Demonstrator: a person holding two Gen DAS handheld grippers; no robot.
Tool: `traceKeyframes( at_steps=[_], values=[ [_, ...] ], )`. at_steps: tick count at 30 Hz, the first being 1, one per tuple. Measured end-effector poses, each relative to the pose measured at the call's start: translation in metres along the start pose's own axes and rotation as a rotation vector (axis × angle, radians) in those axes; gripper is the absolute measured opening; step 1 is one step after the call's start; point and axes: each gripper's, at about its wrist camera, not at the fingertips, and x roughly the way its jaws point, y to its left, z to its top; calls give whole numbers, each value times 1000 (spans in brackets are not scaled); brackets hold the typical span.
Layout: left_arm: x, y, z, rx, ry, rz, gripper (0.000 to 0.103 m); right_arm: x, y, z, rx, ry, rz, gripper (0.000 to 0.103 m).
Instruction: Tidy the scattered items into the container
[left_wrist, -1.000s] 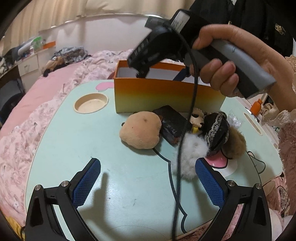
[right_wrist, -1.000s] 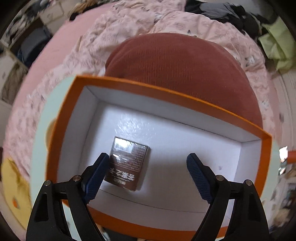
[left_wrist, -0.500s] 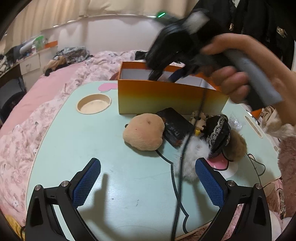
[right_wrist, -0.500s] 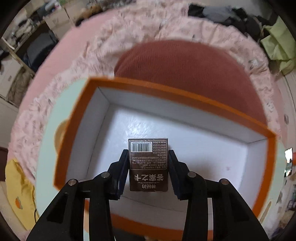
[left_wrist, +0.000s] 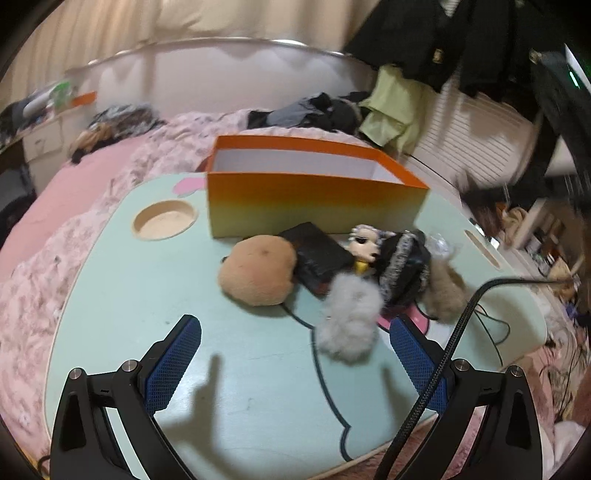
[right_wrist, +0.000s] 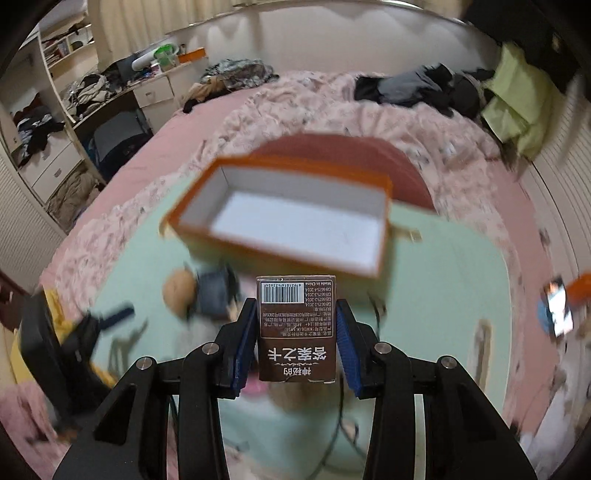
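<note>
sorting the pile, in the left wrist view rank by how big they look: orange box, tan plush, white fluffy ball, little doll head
1. orange box
2. tan plush
3. white fluffy ball, nearer the camera, so close to the plush
4. doll head

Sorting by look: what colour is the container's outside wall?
The box fades from orange at the rim to yellowish green at the base; the left wrist view shows it best.
</note>
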Motion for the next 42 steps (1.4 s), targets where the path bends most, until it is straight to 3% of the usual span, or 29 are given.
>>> traceKeyframes(
  at_steps=[3,5,10,12,14,18,20,22,25,38,41,42],
  values=[
    [0,-1,0,19,9,-117,102,10,-5,-32,36,50,112,42],
    [2,-4,1,49,54,-242,102,21,-1,-45,47,70,153,42],
    [7,11,0,-10,162,-565,102,53,12,-46,39,100,83,43],
    [5,19,2,-46,154,-599,102,55,16,-46,22,81,36,43],
    [1,26,7,-66,116,-523,102,56,20,-47,2,75,-1,43],
    [-3,20,9,-6,93,-309,102,42,16,-57,8,1,30,44],
    [-4,10,7,70,89,-204,102,29,12,-63,25,-51,18,56],
    [-3,2,5,116,92,-145,102,15,10,-70,37,-111,-14,75],
    [2,-4,1,130,116,-117,102,5,11,-78,30,-144,-59,77],
    [16,-14,-12,161,163,39,102,38,22,-119,-7,-81,-249,77],
    [16,-15,-13,166,164,46,103,39,19,-121,18,-95,-235,85],
    [17,-15,-13,172,167,43,103,40,16,-122,27,-88,-217,94]
  ],
)
